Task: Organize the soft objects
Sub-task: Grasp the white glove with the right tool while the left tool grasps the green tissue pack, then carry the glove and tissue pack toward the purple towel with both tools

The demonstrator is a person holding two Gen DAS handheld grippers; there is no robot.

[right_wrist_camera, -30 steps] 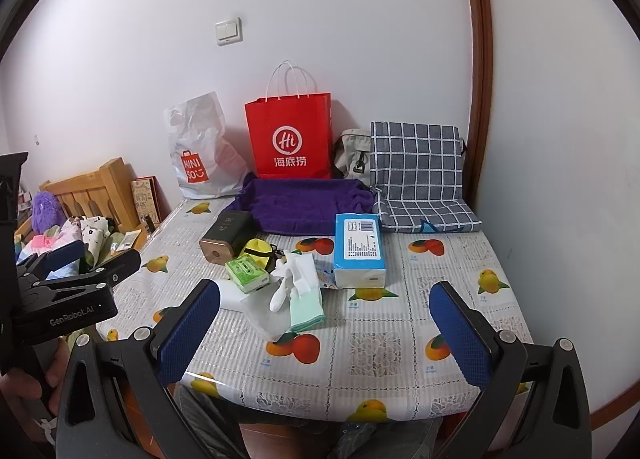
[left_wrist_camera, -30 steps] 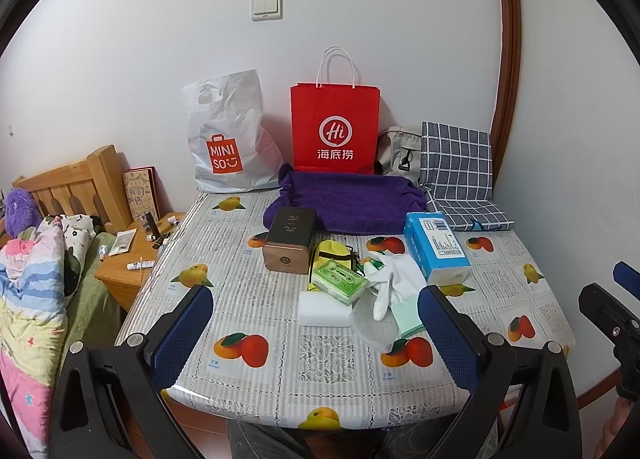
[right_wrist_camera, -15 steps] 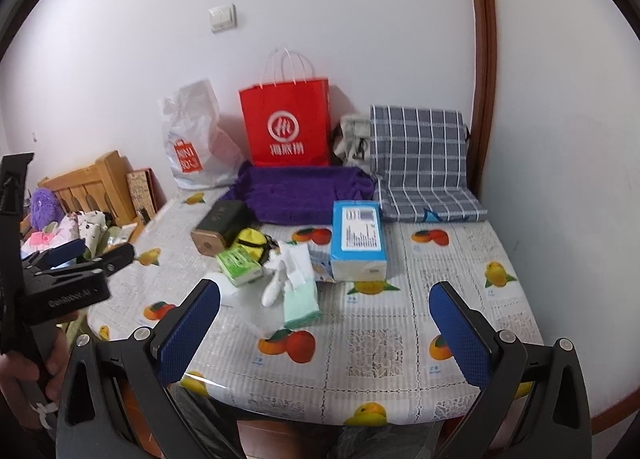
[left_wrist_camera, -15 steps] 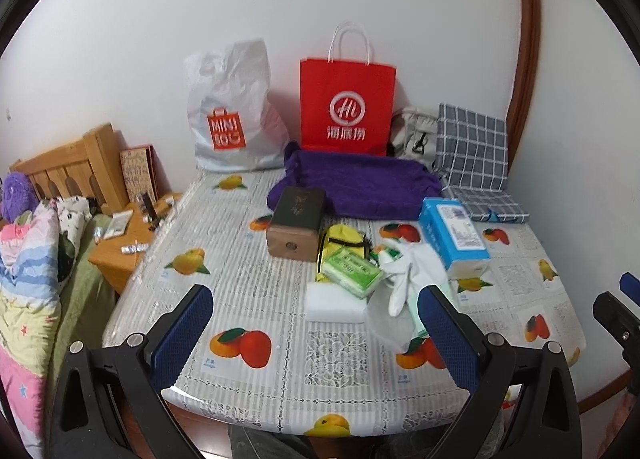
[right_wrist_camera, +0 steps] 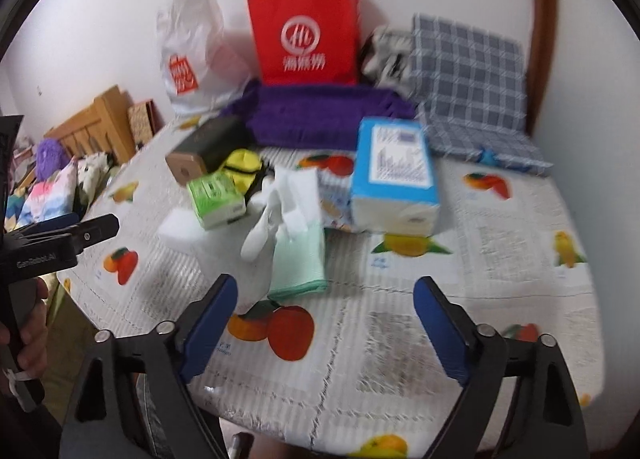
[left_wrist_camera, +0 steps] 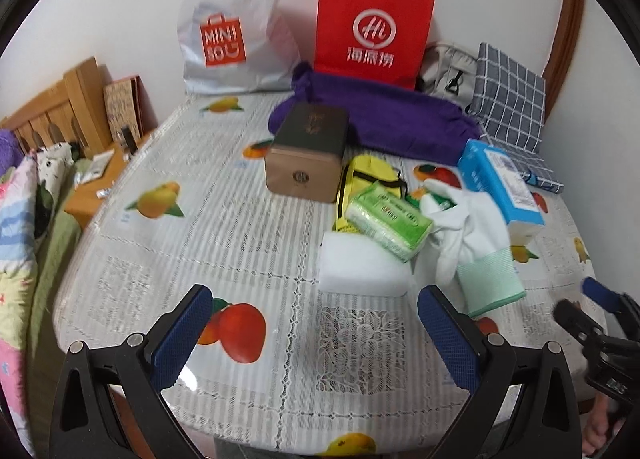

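Soft objects lie heaped at mid-table: white sponge block, green tissue pack propped on it, white glove, blue tissue box. Left gripper hangs wide open and empty; right gripper (jaws closing, nothing between them) faces the glove, probably for pickup. Behind, white plastic bag and red paper bag stand upright, contents hidden.

A red paper bag, purple cloth, grey-and-white checked cushion, blue tissue pack, green tissue pack and white-and-mint glove sit on a fruit-printed tablecloth.
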